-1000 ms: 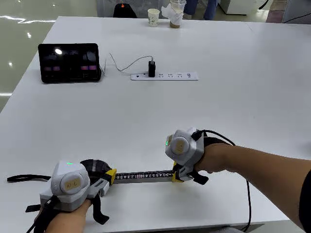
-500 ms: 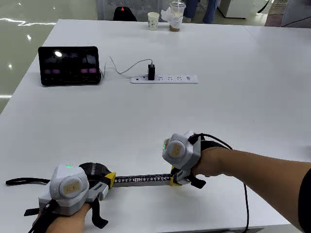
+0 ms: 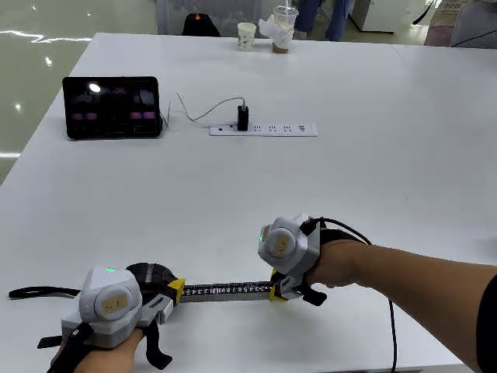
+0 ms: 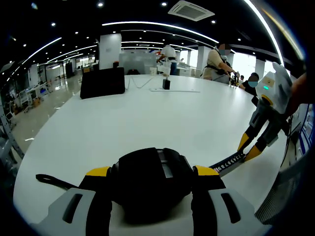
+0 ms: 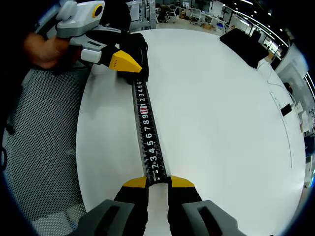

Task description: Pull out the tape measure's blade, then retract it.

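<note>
Nearest the person, the left gripper (image 4: 152,172) is clamped around the black tape measure case (image 3: 149,273), apparently to pin it against the white table (image 3: 349,155) so it cannot slide. Right of the case, the blade (image 5: 146,132) lies drawn out flat. Its tip is pinched in the narrow jaws of the right gripper (image 5: 157,182), likely to guide a controlled return. Far beyond the case sit a power strip (image 3: 264,129), a tablet (image 3: 111,106) and paper cups (image 3: 246,35).

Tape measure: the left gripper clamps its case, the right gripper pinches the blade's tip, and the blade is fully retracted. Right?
No: the blade is pulled out, not retracted; the right gripper view shows it spanning from the case to the right gripper.
</note>
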{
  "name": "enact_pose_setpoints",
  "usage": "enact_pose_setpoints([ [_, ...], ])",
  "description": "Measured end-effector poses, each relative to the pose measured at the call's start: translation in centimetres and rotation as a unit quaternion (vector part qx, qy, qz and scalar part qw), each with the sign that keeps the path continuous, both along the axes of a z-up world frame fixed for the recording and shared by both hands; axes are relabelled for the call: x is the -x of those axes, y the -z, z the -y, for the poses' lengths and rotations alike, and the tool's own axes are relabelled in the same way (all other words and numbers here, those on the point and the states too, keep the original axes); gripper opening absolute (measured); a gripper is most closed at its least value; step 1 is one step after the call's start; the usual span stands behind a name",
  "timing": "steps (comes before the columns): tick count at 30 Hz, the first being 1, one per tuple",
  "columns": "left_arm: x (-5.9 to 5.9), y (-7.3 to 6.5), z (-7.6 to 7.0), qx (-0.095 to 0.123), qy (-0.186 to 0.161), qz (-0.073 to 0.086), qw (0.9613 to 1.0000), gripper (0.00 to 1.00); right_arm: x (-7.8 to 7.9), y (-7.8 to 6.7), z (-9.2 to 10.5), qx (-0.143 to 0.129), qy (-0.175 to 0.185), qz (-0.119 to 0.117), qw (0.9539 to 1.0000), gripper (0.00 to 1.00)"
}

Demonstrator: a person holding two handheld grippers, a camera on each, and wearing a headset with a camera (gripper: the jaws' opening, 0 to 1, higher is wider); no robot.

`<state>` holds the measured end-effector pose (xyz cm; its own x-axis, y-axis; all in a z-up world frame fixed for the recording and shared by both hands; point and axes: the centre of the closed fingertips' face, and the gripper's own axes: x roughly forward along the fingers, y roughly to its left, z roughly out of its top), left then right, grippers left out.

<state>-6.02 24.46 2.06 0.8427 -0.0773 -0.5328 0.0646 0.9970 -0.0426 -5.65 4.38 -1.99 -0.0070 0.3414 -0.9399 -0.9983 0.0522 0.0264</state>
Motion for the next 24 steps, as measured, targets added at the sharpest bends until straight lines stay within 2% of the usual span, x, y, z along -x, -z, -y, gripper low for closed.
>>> enact_pose_setpoints([
  [24, 0.05, 0.03, -0.01, 0.0, 0.0, 0.0, 1.0, 0.61, 0.16, 0.04, -1.02, -0.007, -0.002, 0.001, 1.0, 0.11],
])
